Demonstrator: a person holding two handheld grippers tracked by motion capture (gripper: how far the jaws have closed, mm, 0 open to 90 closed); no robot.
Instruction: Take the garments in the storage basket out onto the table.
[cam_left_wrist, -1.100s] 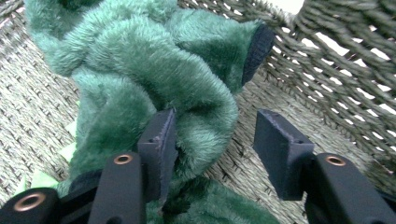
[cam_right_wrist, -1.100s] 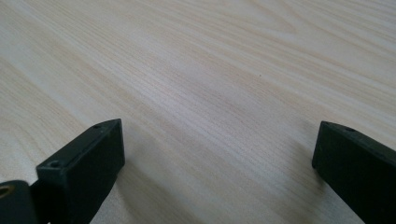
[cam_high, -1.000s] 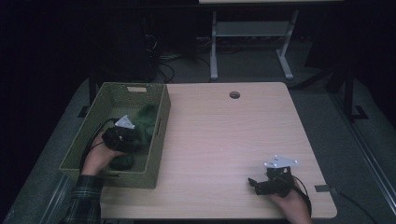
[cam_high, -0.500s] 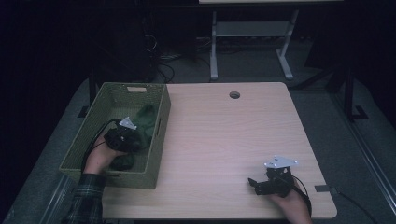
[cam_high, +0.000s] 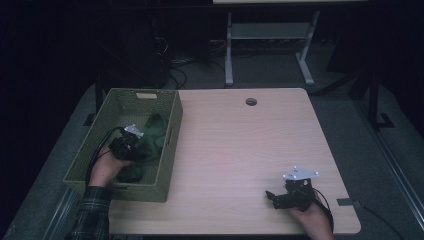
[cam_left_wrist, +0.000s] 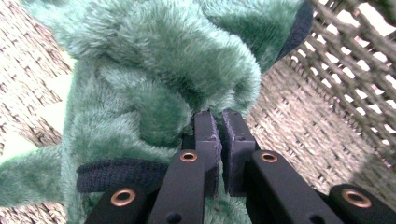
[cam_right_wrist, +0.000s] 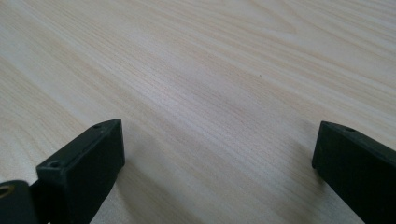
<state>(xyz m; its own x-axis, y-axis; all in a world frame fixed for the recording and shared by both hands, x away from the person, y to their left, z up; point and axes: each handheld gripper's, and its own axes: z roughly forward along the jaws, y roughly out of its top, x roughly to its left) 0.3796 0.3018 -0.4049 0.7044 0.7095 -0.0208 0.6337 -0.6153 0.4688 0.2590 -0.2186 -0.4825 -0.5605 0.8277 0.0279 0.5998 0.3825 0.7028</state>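
The left hand-held gripper (cam_high: 131, 141) sits inside the olive-green woven rectangular basket (cam_high: 170, 150), its jaws having just been closing and now clamped on a fold of the fuzzy dark-green plush fabric with a navy ribbed cuff (cam_left_wrist: 159, 84). In the left gripper view the two black jaws nearly meet, with green pile pinched between them. The fabric lies heaped ahead of and around this gripper, filling the basket's middle toward its right wall; the woven wall (cam_left_wrist: 355, 70) rises close on one side of the jaws, leaving little room there. A darker lump near the hand at the basket's near end may be more of the same fabric, though the high view is too dim to be sure.

The right hand-held gripper (cam_high: 280, 197) rests on the pale wood-grain desk (cam_high: 240, 150) near its front edge, jaws standing wide apart with bare wood between them. A broad open stretch of desk lies between this gripper and the basket. A round cable hole (cam_high: 251, 101) sits near the far edge. No readable writing shows anywhere.
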